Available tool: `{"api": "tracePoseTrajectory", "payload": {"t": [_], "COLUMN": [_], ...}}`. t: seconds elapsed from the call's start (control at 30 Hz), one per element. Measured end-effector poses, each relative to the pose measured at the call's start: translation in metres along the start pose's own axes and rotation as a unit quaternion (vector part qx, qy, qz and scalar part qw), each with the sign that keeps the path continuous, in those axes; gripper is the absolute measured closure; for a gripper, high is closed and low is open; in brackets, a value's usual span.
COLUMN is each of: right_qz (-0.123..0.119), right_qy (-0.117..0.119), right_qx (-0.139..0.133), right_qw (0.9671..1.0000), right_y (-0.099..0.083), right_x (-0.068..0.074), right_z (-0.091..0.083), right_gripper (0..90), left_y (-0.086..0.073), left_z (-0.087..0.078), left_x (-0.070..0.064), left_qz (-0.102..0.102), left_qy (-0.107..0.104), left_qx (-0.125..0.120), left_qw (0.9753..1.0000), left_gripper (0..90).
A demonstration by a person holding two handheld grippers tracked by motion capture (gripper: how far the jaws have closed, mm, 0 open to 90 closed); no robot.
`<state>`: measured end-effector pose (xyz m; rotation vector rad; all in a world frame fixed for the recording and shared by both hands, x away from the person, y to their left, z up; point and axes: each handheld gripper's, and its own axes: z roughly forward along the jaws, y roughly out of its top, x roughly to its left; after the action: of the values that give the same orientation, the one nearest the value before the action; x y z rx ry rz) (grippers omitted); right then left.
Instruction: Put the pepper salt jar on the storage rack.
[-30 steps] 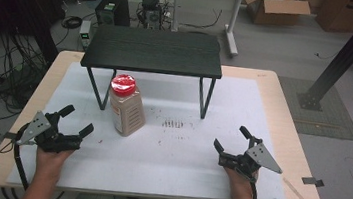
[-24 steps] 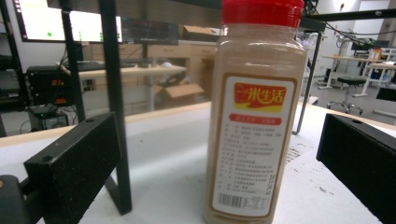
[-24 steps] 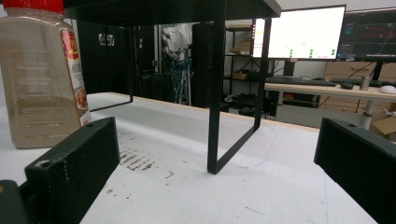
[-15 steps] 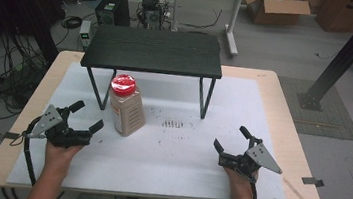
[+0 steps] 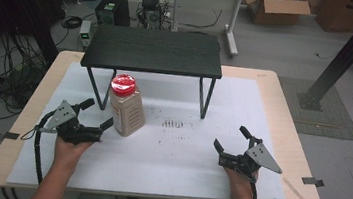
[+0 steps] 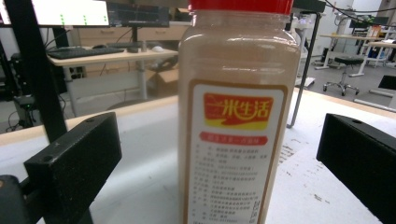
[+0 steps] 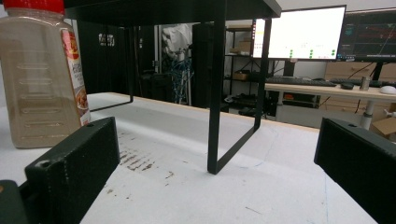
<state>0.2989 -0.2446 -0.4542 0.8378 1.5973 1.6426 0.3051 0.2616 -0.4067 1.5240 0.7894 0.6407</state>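
A tall plastic jar (image 5: 126, 106) of tan powder with a red lid stands upright on the white mat, in front of the black stand's left leg. My left gripper (image 5: 96, 113) is open just left of it, its jaws pointing at the jar. In the left gripper view the jar (image 6: 236, 116) stands close between the two black jaws, untouched. My right gripper (image 5: 232, 139) rests open on the mat at the front right, with nothing in it. In the right gripper view the jar (image 7: 43, 77) stands far off at the left.
A low black stand (image 5: 154, 50) on thin metal legs spans the back of the white mat (image 5: 172, 159). Dark scuff marks (image 5: 173, 124) lie mid-mat. Beyond the table are desks, monitors, cables and a black post (image 5: 346, 53).
My left gripper has moved right and forward toward the jar, from the mat's left edge to just beside it. The right gripper and the jar have stayed put.
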Motion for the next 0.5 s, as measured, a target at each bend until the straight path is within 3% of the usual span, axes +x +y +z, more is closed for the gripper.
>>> {"api": "tracePoseTrajectory", "payload": {"t": [0.5], "right_qz": [0.001], "right_qy": [0.0], "right_qx": [-0.003], "right_qw": [1.0], "right_y": [0.0], "right_x": [0.0], "right_z": [0.0], "right_gripper": [0.0], "left_y": [0.004], "left_z": [0.021], "left_x": [-0.008], "left_qz": [-0.006], "left_qy": [-0.006], "left_qx": [0.005], "left_qw": [1.0], "left_gripper": [0.2]}}
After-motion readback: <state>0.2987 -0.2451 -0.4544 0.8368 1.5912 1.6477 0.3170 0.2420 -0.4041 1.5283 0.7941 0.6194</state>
